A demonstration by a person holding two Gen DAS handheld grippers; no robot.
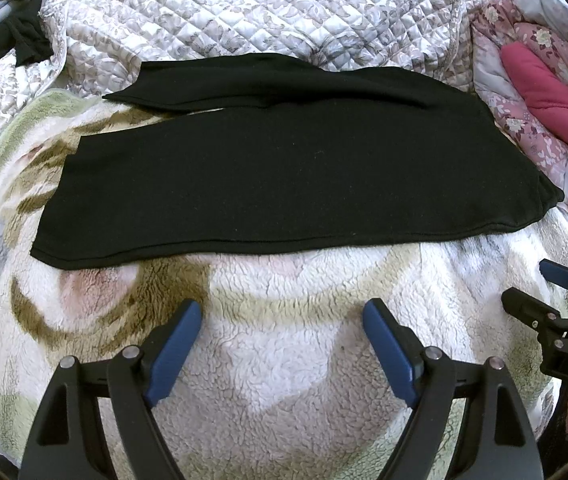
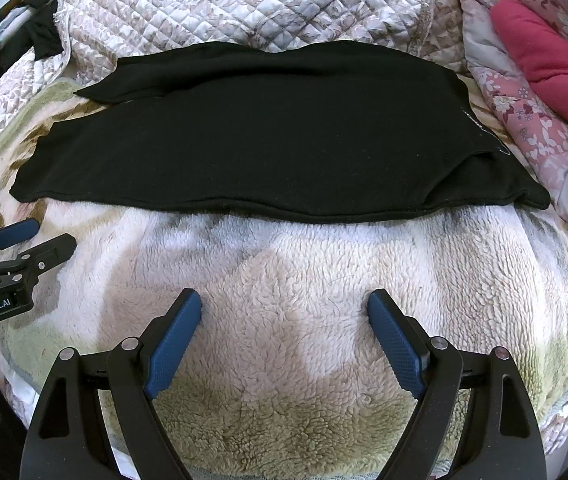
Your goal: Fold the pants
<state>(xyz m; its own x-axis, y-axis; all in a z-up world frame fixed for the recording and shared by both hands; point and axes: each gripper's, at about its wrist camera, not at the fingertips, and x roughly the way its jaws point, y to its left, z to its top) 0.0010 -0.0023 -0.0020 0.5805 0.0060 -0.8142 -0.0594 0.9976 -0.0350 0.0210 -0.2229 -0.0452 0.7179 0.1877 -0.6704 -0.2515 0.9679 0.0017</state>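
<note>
My left gripper point(image 1: 282, 316) and right gripper point(image 2: 284, 308) hover spread wide, empty, over the fleece blanket point(image 2: 284, 280), near the black pants point(image 1: 284, 176).

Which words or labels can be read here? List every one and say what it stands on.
"DAS": white letters on the black body of the right gripper, seen from the left wrist view; possibly cut off.
"GenRobot.AI": white letters on the black body of the left gripper, seen from the right wrist view.
The black pants show no readable text.
</note>
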